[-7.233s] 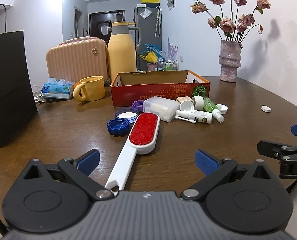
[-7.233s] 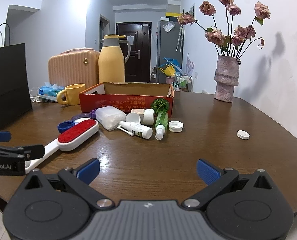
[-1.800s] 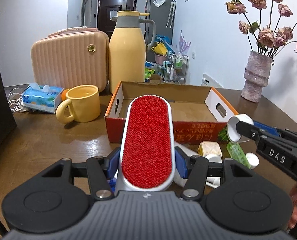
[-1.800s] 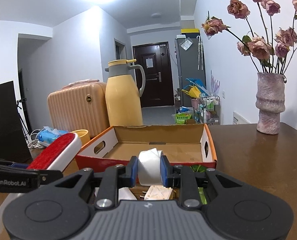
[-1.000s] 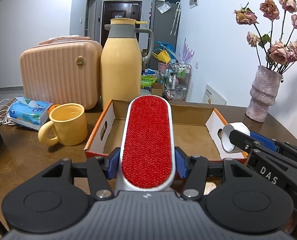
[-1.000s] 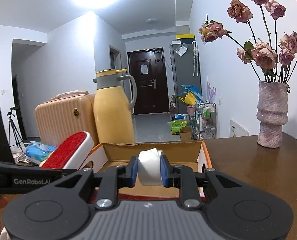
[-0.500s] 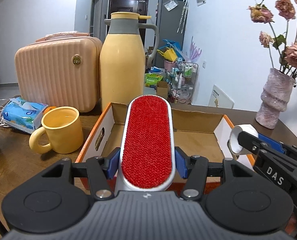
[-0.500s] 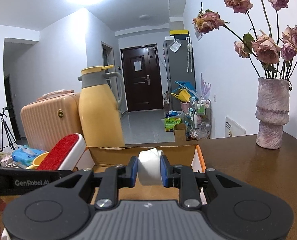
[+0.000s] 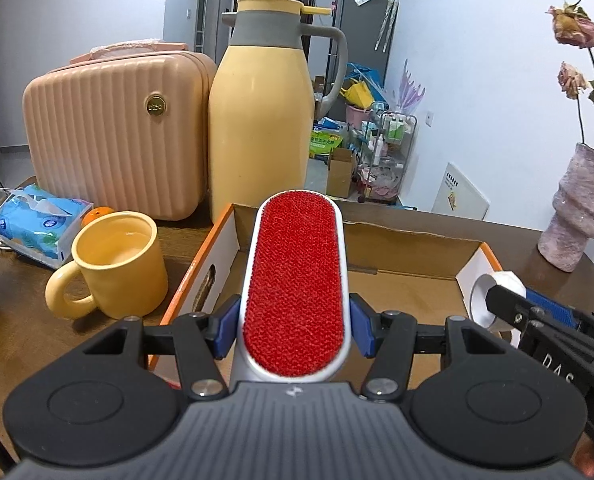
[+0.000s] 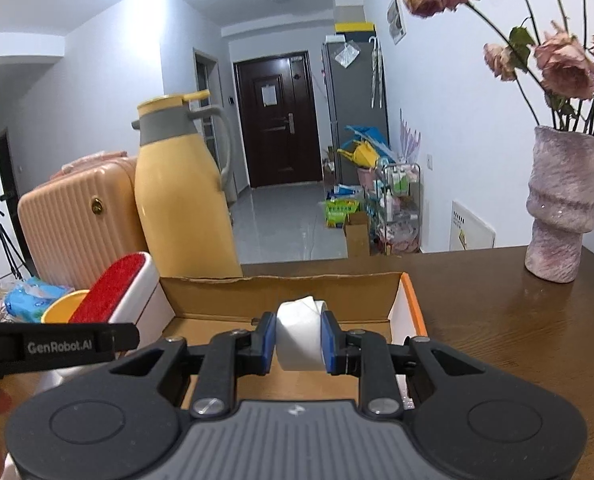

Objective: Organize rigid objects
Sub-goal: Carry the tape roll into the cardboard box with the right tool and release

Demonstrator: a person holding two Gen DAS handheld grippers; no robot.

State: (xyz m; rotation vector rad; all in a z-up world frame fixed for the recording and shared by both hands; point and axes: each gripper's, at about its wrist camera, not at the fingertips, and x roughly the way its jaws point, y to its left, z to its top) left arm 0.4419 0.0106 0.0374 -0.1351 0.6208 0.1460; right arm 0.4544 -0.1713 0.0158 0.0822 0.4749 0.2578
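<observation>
My left gripper (image 9: 295, 330) is shut on a white lint brush with a red pad (image 9: 297, 280), held above the left part of an open orange cardboard box (image 9: 401, 280). The brush also shows in the right wrist view (image 10: 113, 294). My right gripper (image 10: 299, 340) is shut on a white cap (image 10: 299, 338) and holds it over the right part of the box (image 10: 281, 290). The cap and right gripper also show in the left wrist view (image 9: 493, 300). The box floor looks bare where visible.
A yellow mug (image 9: 115, 264), a tissue pack (image 9: 37, 220), a pink case (image 9: 117, 132) and a yellow thermos jug (image 9: 261, 112) stand left and behind the box. A vase with dried roses (image 10: 561, 204) stands on the wooden table at right.
Both grippers have moved forward and now hang over the box, each still holding its object. The loose items on the table in front of the box have dropped out of view.
</observation>
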